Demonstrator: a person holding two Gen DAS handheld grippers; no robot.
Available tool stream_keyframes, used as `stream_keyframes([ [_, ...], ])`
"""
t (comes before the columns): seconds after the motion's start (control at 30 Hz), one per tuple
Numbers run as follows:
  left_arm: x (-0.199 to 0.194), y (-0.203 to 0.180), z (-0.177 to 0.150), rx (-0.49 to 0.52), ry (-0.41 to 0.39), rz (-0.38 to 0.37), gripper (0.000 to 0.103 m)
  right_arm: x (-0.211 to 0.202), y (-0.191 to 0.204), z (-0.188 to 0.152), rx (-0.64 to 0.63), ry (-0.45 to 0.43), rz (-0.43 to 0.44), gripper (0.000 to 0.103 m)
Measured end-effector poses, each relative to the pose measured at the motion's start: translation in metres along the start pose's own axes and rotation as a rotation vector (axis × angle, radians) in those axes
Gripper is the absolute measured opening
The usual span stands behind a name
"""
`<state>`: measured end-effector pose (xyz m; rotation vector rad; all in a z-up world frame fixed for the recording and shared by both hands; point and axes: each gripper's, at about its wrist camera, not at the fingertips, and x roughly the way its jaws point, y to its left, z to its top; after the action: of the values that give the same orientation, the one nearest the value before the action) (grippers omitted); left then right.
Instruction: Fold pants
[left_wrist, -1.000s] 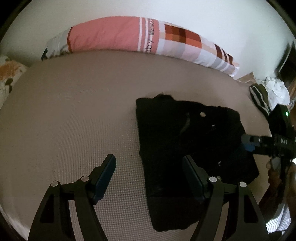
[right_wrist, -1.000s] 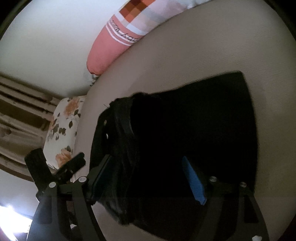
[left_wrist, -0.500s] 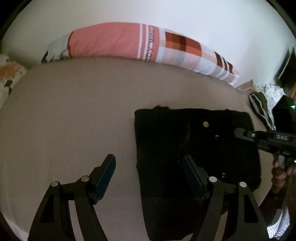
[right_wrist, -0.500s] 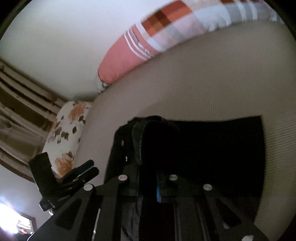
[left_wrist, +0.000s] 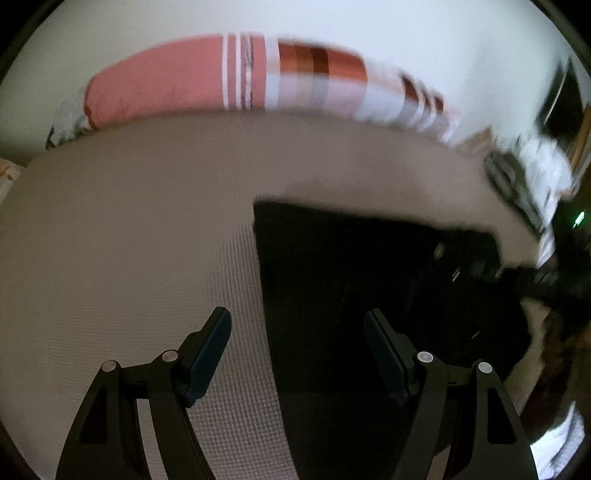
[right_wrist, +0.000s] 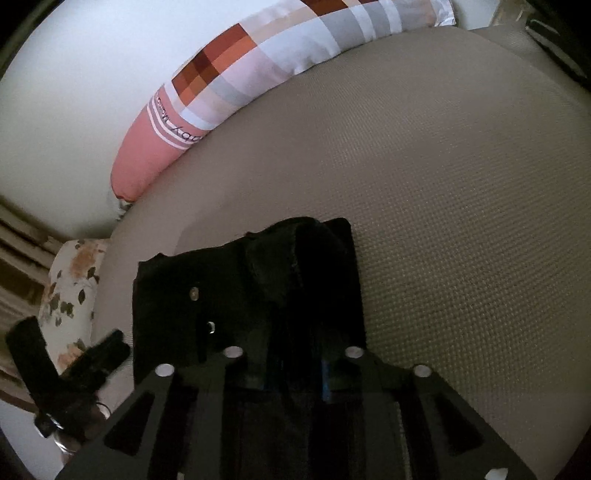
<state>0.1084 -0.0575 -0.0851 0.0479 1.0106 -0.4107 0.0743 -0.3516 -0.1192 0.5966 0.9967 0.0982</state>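
Script lettering on bolster pillow (right_wrist: 177, 136), upside down, illegible.

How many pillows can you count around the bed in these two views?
2: a long pink-and-checked pillow along the wall, and a floral pillow at the bed's corner. Others may be hidden.

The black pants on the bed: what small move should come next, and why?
Probably draw the right gripper, which looks shut on the near edge of the black pants, to tidy the bundle, since a bulge stands up at its far end. The left gripper is open above the pants' left edge on the bed, holding nothing.
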Motion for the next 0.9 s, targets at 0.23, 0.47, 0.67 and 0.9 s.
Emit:
stream_keyframes([
  [0.23, 0.017, 0.0, -0.014, -0.028, 0.067, -0.019, 0.075, -0.02, 0.008, -0.009, -0.045, 0.017, -0.054, 0.031],
  [0.47, -0.002, -0.021, -0.037, 0.048, 0.075, -0.032, 0.075, -0.053, 0.008, -0.045, -0.048, 0.034, -0.038, 0.031],
  [0.67, -0.012, -0.031, -0.05, 0.078, 0.057, 0.002, 0.075, -0.064, 0.011, -0.063, -0.089, 0.035, -0.064, 0.01],
  [0.9, -0.014, -0.031, -0.054, 0.063, 0.06, -0.005, 0.075, -0.073, 0.014, -0.069, -0.106, 0.017, -0.084, 0.008],
])
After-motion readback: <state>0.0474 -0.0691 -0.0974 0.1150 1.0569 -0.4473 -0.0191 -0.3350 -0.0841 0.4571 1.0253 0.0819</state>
